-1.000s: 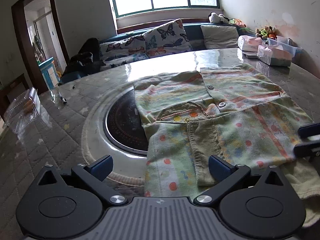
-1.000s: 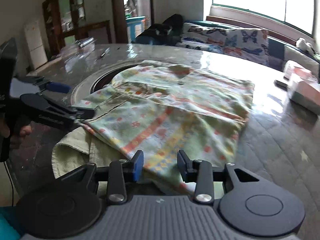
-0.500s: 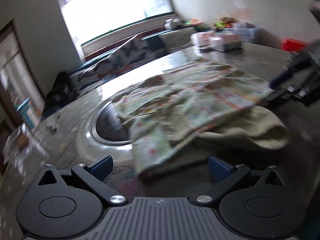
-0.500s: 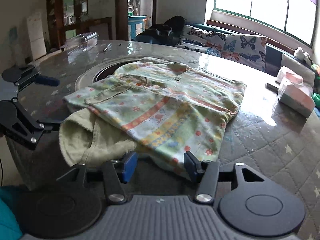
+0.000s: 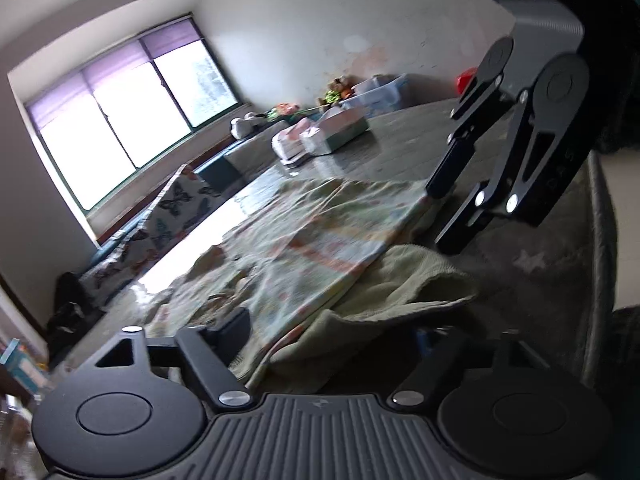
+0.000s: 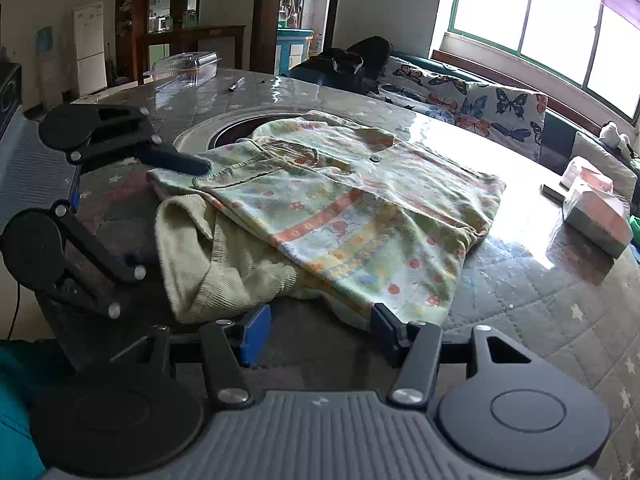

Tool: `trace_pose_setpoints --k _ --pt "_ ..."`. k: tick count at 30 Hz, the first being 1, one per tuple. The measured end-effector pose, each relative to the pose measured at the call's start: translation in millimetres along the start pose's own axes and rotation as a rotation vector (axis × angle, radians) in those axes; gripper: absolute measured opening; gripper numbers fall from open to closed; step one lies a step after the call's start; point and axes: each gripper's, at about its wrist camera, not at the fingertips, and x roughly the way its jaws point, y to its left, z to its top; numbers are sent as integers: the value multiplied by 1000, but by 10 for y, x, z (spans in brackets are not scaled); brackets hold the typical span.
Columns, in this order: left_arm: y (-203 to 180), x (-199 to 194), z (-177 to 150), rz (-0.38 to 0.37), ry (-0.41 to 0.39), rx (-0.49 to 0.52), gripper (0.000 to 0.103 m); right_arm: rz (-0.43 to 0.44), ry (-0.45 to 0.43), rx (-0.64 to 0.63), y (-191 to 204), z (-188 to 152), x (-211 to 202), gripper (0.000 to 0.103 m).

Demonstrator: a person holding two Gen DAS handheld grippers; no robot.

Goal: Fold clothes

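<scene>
Showing pale green cloth with orange bands, red dots and yellow squares on the shirt (image 6: 360, 216); plain olive ribbing on its sleeve (image 6: 208, 264); grey quilting with white stars covering the desk (image 6: 560, 320); butterflies patterning the cushion (image 6: 500, 112).

A large window (image 6: 568, 24) is set in the far right wall, and the room is lit brightly through it. A bench with butterfly-print cushions (image 6: 480, 108) is placed beneath it. A white fridge (image 6: 89, 48) and dark wooden shelving (image 6: 160, 12) are seen far left. A white wall (image 5: 360, 20) is stained.
</scene>
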Motion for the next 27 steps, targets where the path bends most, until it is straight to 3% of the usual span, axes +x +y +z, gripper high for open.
trace_pose_setpoints --k 3,6,9,18,23,24,25,27 --pt "85 3 38 -65 -9 -63 43 4 -1 -7 -4 11 4 57" --pt "173 -5 90 -92 -18 -114 22 15 -10 -22 3 29 -1 57" --pt "339 -1 159 -106 -26 -190 14 28 -21 -41 20 63 -3 57" --pt "743 71 324 -129 -40 -339 14 76 -61 -47 83 293 306 54" --pt "742 33 245 -126 -19 -342 19 115 -53 52 -36 398 447 27" --pt "730 -1 222 -117 -17 -340 25 125 -57 71 -65 412 449 25" --pt "719 -36 199 -107 -16 -338 42 131 -65 98 -108 440 447 22" --pt "700 -117 133 -71 -21 -329 51 133 -80 124 -160 483 425 20"
